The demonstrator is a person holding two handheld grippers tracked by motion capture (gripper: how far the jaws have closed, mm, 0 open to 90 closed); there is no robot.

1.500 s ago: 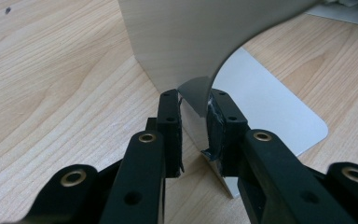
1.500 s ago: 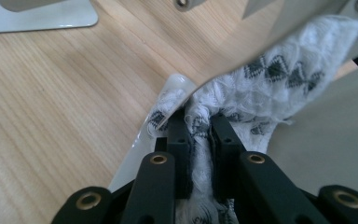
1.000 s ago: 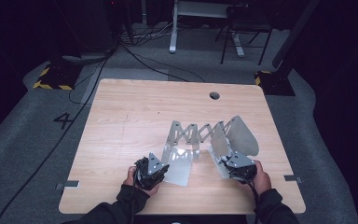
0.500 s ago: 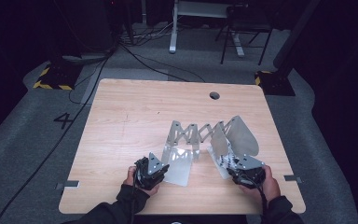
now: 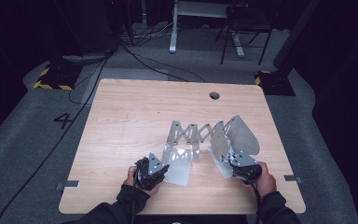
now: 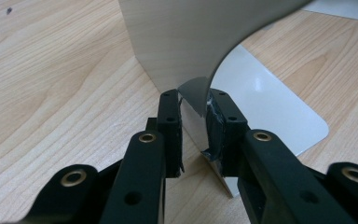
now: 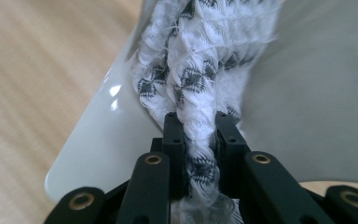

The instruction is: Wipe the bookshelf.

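the change is all on the right: the right claw (image 7: pixel 198 121) has just been closing, and the cloth (image 7: pixel 200 70), a white weave with black diamonds, now sits bunched between its jaws. the pads press it from both sides, so i read that as a fresh grip on a twisted fold and not an empty snap. behind the cloth is the pale curved face of the right plate (image 7: pixel 307 84). from the high view the right claw (image 5: pixel 240 163) sits at the near edge of that plate (image 5: pixel 240 135), a touch further right than a second ago, though i can't pick out the cloth from up there. the left claw (image 6: pixel 193 100) is nearly shut and pinching the thin edge of the upright left plate (image 6: pixel 177 42), with a flat plate (image 6: pixel 270 107) lying on the wood beyond. in the high view the left claw (image 5: pixel 151 171) is where it was a second ago, at the near left corner of the rack (image 5: pixel 196 133), which lies stretched across the middle of the table (image 5: pixel 130 112), unmoved. my judgement: the left side is only steadying the metal, and with the cloth regripped the right can start drawing it along or out from the plate. the hold looks narrow, on a rope-like fold, so it could slip if i tug hard.
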